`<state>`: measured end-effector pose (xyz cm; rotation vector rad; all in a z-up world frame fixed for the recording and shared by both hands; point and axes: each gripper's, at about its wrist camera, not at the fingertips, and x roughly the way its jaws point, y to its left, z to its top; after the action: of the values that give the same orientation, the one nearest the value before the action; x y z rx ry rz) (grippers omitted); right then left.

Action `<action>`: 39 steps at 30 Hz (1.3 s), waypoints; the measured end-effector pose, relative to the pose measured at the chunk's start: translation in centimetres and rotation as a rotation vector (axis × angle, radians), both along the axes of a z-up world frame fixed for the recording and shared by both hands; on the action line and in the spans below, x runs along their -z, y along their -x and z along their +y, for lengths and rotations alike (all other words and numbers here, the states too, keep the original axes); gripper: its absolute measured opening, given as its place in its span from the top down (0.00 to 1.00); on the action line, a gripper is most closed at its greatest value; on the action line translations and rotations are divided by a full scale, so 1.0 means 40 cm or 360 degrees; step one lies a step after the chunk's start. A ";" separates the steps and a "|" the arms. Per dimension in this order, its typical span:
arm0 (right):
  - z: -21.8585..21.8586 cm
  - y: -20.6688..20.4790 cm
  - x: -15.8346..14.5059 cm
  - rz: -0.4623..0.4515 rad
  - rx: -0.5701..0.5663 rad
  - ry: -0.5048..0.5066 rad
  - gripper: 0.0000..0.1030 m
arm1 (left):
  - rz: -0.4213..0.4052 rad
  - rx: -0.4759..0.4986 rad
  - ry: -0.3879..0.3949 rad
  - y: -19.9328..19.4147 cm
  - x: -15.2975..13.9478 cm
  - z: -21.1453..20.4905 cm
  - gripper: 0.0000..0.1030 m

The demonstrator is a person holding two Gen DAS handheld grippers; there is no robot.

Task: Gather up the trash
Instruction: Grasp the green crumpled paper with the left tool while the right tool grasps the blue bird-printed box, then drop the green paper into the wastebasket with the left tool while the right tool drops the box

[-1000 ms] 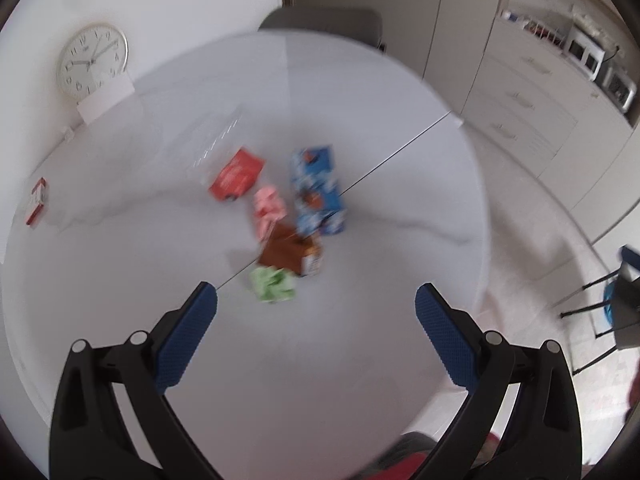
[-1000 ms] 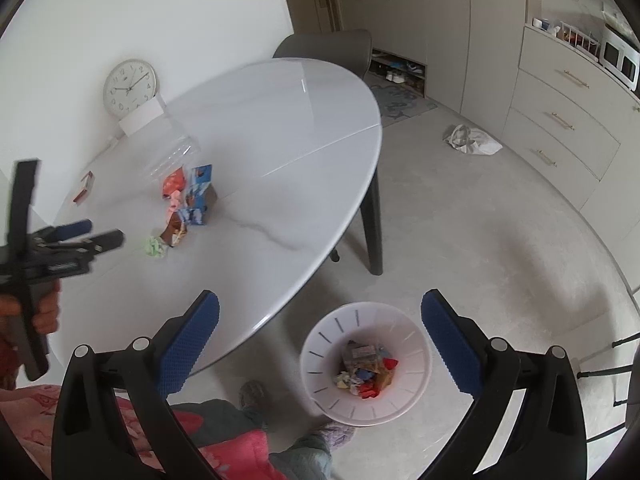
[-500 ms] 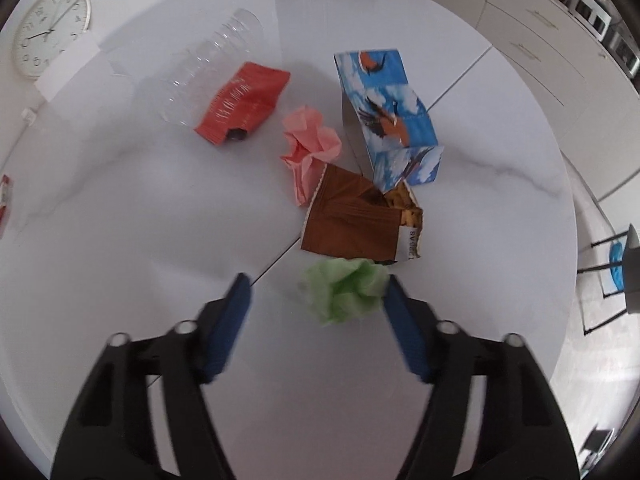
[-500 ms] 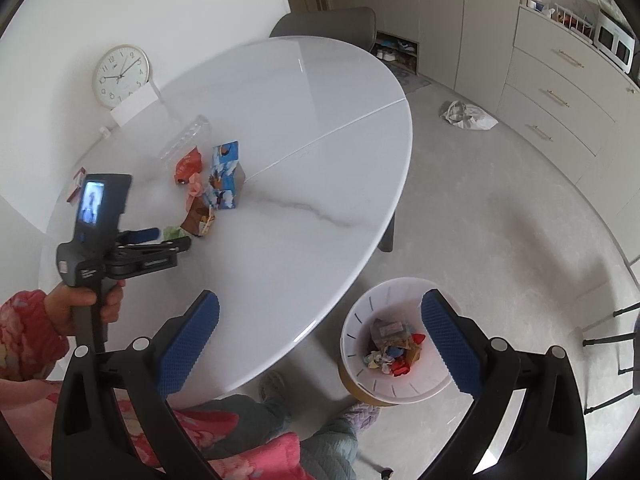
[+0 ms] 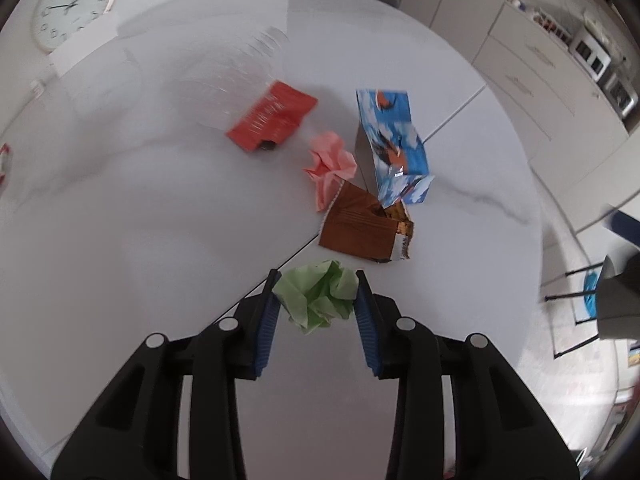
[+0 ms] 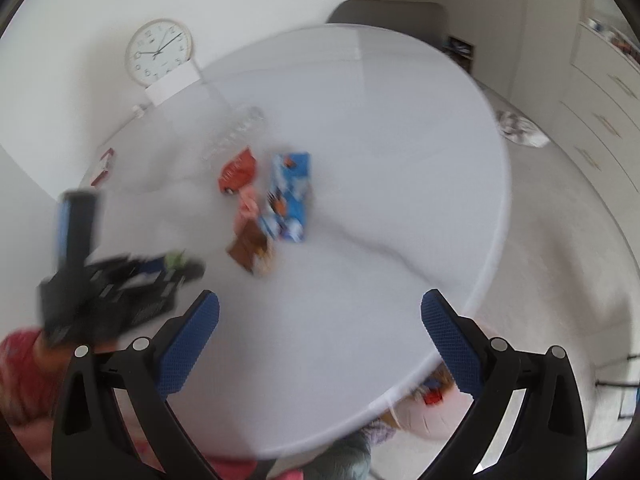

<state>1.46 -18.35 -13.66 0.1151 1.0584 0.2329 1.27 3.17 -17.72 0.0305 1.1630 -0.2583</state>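
The bench point(image 5: 160, 240) is a round white marble-look top with faint grey veins and a thin dark seam running across it. It stands by a white wall where a round clock point(image 5: 72, 4) leans with a white card in front of it. A grey chair back point(image 6: 386, 12) shows at the far edge, pale cabinets with drawers point(image 5: 540, 80) line the right side of the room, and the floor is light and speckled.

The left wrist view gives the litter sharply: a crumpled green paper ball point(image 5: 318, 296) lies on the bench between the blue pads of the left gripper point(image 5: 316, 294), whose jaws are closing; both pads appear to touch the paper's sides. Just beyond lie a torn brown wrapper point(image 5: 360, 228), a crumpled pink paper point(image 5: 330, 162), a blue carton point(image 5: 394, 140) on its side, a red packet point(image 5: 274, 114) and a clear plastic bottle point(image 5: 232, 76).

The right wrist view is blurred but takes in the whole bench, and shows a crumpled cloth or bag point(image 6: 520, 128) on the floor and a white bin point(image 6: 424, 412) partly hidden under the bench's near edge. The right gripper point(image 6: 320, 316) is spread wide above the bench with nothing between its pads.
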 end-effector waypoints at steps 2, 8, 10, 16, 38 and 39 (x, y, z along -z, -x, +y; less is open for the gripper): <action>0.043 -0.081 0.029 0.0012 -0.0028 -0.0013 0.03 | -0.0028 -0.0018 0.0000 0.019 -0.034 0.019 0.65; 0.137 -0.293 0.148 0.0128 0.0072 0.0030 0.07 | -0.0093 -0.0082 -0.0034 0.065 -0.114 0.081 0.65; 0.156 -0.333 0.184 0.0173 0.0107 0.0070 0.09 | -0.0107 -0.0109 -0.0025 0.071 -0.134 0.108 0.65; 0.173 -0.373 0.247 0.0275 0.0181 0.0130 0.39 | -0.0133 -0.0140 -0.0037 0.060 -0.151 0.158 0.65; -0.260 0.186 -0.043 -0.0041 0.0462 0.0048 0.52 | -0.0181 0.0322 0.0103 0.131 -0.209 -0.167 0.65; -0.290 0.224 -0.038 -0.0028 0.0506 0.0061 0.52 | -0.0173 0.0359 0.0118 0.138 -0.207 -0.198 0.65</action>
<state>-7.50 -29.96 -12.13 0.2438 1.0108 -0.0733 -4.24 -4.74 -9.43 0.1100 1.0414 -0.4932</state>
